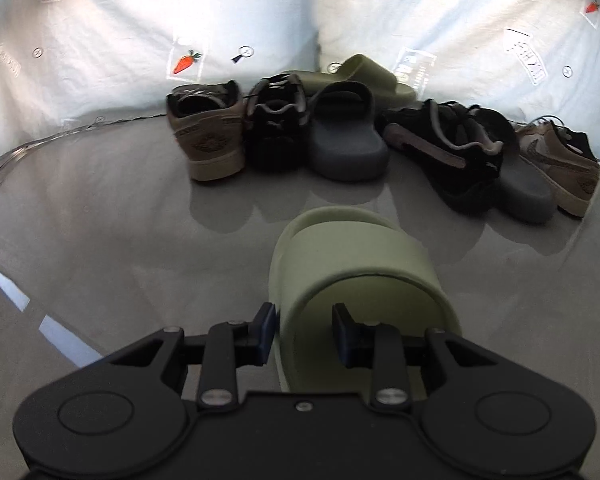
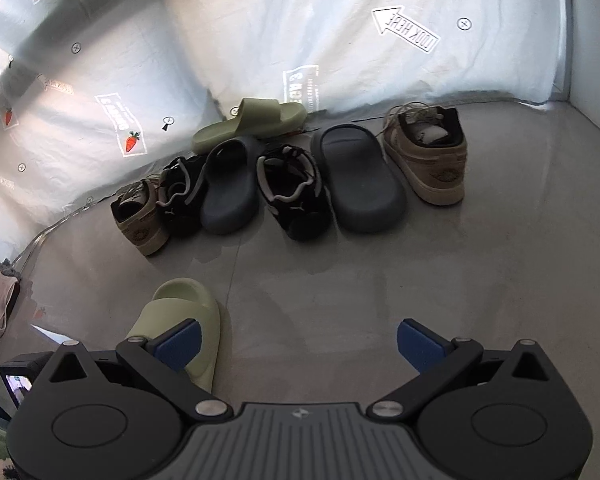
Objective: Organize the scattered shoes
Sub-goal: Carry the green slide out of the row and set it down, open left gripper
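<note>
My left tool (image 1: 305, 322) pinches the strap edge of a pale green slide (image 1: 352, 276), one pad outside the strap and one under it. My right tool (image 2: 298, 340) is spread wide with nothing between its pads. Farther out on the grey floor (image 2: 440, 280), the other shoes sit in a rough row by the white sheet (image 1: 100, 60): tan sneaker (image 1: 208, 136), black sneaker (image 1: 276, 128), dark grey slide (image 1: 346, 136), and the matching green slide (image 1: 364, 76) behind them.

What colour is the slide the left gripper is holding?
Pale green; the slide shows best in the left wrist view, strap clamped by the left gripper.
</note>
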`<action>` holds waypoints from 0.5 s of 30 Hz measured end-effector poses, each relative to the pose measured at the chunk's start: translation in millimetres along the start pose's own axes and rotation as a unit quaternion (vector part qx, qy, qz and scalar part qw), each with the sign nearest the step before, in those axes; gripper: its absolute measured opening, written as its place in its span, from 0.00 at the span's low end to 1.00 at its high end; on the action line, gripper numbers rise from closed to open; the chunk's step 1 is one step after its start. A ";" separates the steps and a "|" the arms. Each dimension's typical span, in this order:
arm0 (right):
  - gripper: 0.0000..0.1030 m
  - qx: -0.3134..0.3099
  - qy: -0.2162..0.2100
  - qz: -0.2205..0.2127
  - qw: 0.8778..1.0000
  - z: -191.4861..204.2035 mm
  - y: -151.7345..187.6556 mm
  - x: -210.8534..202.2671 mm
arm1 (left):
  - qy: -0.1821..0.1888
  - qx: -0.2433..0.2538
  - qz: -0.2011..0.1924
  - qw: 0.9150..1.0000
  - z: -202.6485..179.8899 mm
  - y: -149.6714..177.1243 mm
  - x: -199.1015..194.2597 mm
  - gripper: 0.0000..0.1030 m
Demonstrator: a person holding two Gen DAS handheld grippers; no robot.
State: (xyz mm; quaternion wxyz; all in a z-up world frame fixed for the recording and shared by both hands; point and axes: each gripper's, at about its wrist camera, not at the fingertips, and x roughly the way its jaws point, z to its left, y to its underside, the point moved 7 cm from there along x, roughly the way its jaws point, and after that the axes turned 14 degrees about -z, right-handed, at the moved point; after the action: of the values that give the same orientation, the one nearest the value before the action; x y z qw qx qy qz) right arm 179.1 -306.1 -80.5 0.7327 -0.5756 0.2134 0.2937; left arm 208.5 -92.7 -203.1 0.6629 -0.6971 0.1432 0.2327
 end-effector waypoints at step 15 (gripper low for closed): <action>1.00 0.050 0.084 -0.032 0.995 -81.5 -1.6 -39.3 | 0.201 0.105 -0.013 0.974 -193.4 -2.2 -4.4 0.30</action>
State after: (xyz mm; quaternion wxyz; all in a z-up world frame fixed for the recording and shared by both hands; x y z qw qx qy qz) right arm 153.3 -392.6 -73.9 0.7492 -0.5672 0.2700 0.2100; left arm 232.0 -284.7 -196.4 0.6929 -0.6580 0.2883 0.0625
